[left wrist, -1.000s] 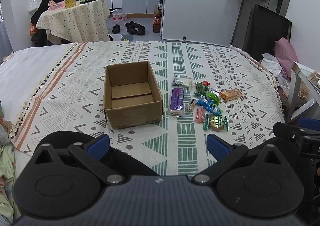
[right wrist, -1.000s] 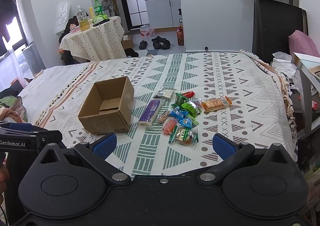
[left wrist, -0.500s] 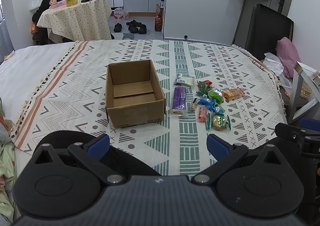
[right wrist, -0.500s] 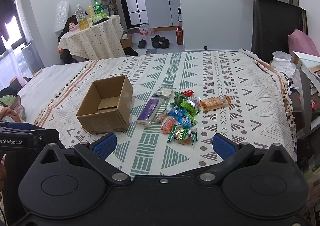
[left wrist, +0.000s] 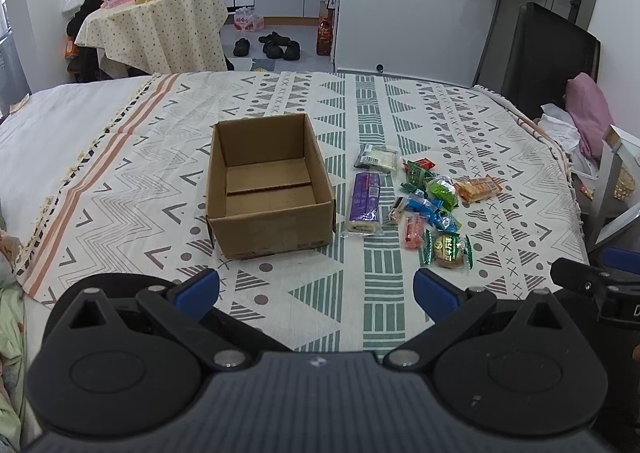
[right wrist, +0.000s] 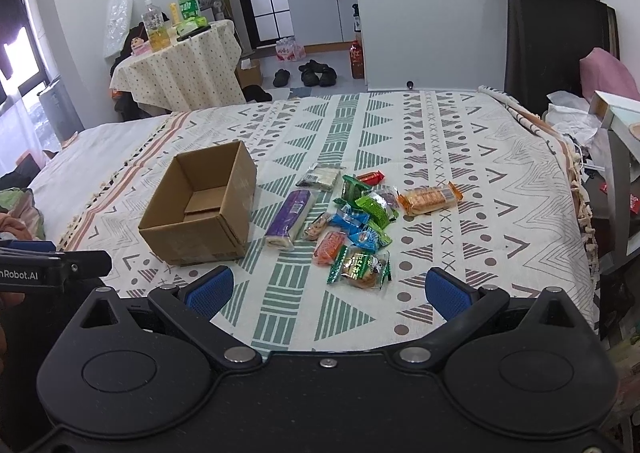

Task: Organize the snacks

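An open, empty cardboard box (left wrist: 268,189) (right wrist: 202,209) sits on the patterned bedspread. To its right lies a cluster of wrapped snacks: a long purple pack (left wrist: 364,203) (right wrist: 290,219), an orange biscuit pack (left wrist: 478,188) (right wrist: 430,199), blue and green packets (right wrist: 366,213), and a green-edged round cake (left wrist: 448,249) (right wrist: 360,265) nearest to me. My left gripper (left wrist: 316,291) is open, short of the box. Open too, my right gripper (right wrist: 328,291) hangs just short of the round cake. Nothing is held.
The bedspread (left wrist: 120,181) ends close below both grippers and at the right (right wrist: 580,193). Beyond the bed stand a clothed round table with bottles (left wrist: 156,21), shoes on the floor (left wrist: 276,47), a dark chair (right wrist: 556,41) and clutter at the right.
Both grippers have moved slightly forward and lower toward the bed; the box and snacks appear a little larger and nearer. Nothing has been grasped.
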Tool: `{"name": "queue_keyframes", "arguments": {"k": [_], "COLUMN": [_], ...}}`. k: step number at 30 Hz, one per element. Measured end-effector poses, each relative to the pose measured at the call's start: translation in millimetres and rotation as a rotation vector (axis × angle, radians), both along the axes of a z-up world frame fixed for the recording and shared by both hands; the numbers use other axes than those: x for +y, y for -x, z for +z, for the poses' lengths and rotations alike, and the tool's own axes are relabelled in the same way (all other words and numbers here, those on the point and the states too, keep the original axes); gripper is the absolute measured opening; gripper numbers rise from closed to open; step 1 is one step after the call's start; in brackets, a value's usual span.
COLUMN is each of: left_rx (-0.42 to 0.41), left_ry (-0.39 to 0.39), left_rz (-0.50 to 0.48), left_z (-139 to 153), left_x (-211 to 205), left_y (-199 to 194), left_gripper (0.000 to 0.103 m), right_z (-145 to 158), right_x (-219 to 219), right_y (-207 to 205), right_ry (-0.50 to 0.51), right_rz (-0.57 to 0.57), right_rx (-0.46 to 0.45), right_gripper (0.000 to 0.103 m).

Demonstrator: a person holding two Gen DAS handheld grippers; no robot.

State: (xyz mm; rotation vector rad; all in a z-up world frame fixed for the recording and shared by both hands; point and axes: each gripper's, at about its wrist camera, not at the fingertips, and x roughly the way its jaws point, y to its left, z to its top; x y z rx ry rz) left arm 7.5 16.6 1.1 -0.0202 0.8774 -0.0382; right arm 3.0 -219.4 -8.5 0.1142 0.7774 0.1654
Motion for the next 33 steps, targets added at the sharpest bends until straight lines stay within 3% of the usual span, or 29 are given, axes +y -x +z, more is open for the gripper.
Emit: {"name": "queue_keyframes", "arguments": {"k": [18,26,33], "left_rx": [0.034,0.057,0.081], "left_ry": [0.038,0.054,0.057], "left_rz": [0.027,0.008,-0.011], "left_z": [-34,-55,-75], "left_x": [-20,-38,-56], "left_y": [-47,-71,-96], "left_gripper": [0.100,0.095,0.089], "right_z": [-38,-65,-91], "right_x": [-18,-29,-35], "right_y": [-42,-69,-92], "right_ry": [-0.048,-0.118,-0.166], "right_rz": [0.009,-0.004,-0.058], "right_rx": [0.069,0.137,0.200], "right_gripper": [0.102,0.088,0.083]}}
